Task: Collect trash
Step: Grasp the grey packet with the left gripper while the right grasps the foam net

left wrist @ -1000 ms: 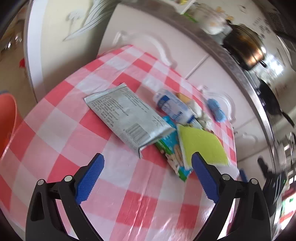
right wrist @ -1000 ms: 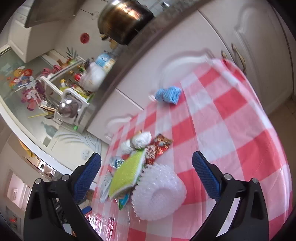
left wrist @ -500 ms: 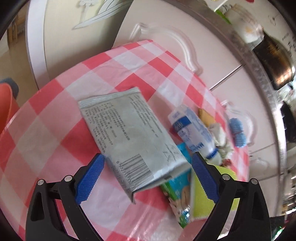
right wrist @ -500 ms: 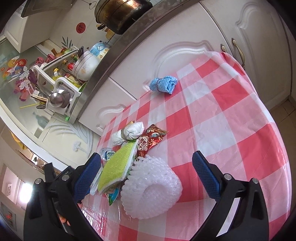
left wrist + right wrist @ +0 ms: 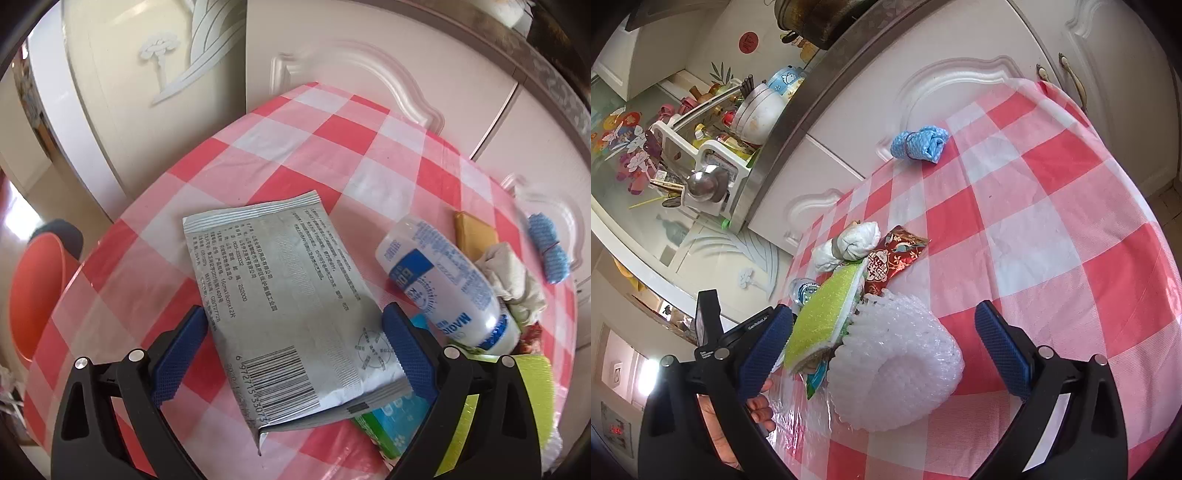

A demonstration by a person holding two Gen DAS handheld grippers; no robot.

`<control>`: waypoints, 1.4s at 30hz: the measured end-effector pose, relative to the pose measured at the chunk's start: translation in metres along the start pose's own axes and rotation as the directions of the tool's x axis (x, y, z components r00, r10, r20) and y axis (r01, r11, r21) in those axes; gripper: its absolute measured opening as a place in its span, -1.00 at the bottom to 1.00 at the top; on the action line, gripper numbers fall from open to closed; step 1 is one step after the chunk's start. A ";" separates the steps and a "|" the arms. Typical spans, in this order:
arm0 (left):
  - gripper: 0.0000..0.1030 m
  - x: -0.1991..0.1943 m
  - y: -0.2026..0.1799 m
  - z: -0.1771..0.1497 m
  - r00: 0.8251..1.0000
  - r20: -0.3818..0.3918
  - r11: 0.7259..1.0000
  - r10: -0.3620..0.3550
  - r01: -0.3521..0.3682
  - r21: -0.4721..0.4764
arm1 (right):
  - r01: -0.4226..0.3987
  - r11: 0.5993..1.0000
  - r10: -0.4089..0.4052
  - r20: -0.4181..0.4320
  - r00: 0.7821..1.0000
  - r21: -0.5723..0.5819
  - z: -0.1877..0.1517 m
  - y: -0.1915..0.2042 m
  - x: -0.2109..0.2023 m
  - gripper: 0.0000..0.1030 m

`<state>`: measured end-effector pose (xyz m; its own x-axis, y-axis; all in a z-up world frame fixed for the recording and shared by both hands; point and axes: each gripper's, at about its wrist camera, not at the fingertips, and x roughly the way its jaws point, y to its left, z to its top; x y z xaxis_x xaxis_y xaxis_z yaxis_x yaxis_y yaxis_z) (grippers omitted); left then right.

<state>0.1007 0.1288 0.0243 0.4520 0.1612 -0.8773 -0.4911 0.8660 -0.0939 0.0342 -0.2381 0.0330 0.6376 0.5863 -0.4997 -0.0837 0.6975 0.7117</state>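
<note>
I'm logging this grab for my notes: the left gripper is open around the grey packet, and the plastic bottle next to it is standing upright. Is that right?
Not quite. The left wrist view shows the plastic bottle lying on its side on the checked tablecloth, not upright. The rest holds: the left gripper is open, with its fingers on either side of the grey packet.

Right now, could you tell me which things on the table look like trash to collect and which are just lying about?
Trash, likely:
grey packet
red wrapper
white foam net

Lying about, likely:
green sponge
blue cloth
white bottle
</note>
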 end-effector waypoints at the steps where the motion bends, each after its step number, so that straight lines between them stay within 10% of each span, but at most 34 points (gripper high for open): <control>1: 0.84 0.001 -0.001 0.000 1.000 0.008 1.000 0.012 -0.012 0.008 | -0.001 1.000 0.001 0.000 1.000 0.000 0.000 0.000 0.000 0.93; 24: -0.25 -0.016 0.018 -0.003 0.996 0.083 0.995 -0.010 0.001 0.097 | 0.087 0.994 -0.090 -0.046 0.995 -0.066 -0.011 0.003 0.018 0.49; 31: 0.62 -0.019 0.009 -0.003 0.998 0.055 0.993 -0.021 0.014 0.118 | 0.080 0.995 -0.083 -0.042 0.996 -0.059 -0.011 0.003 0.018 0.51; 42: 0.84 0.003 -0.010 0.003 0.994 0.077 0.986 0.075 -0.085 0.142 | 0.079 0.994 -0.082 -0.039 0.996 -0.071 -0.012 0.005 0.018 0.55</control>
<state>0.1096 0.1223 0.0237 0.4698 0.2612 -0.8432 -0.4168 0.9077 0.0489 0.0360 -0.2195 0.0214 0.6116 0.5432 -0.5752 -0.0874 0.7690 0.6332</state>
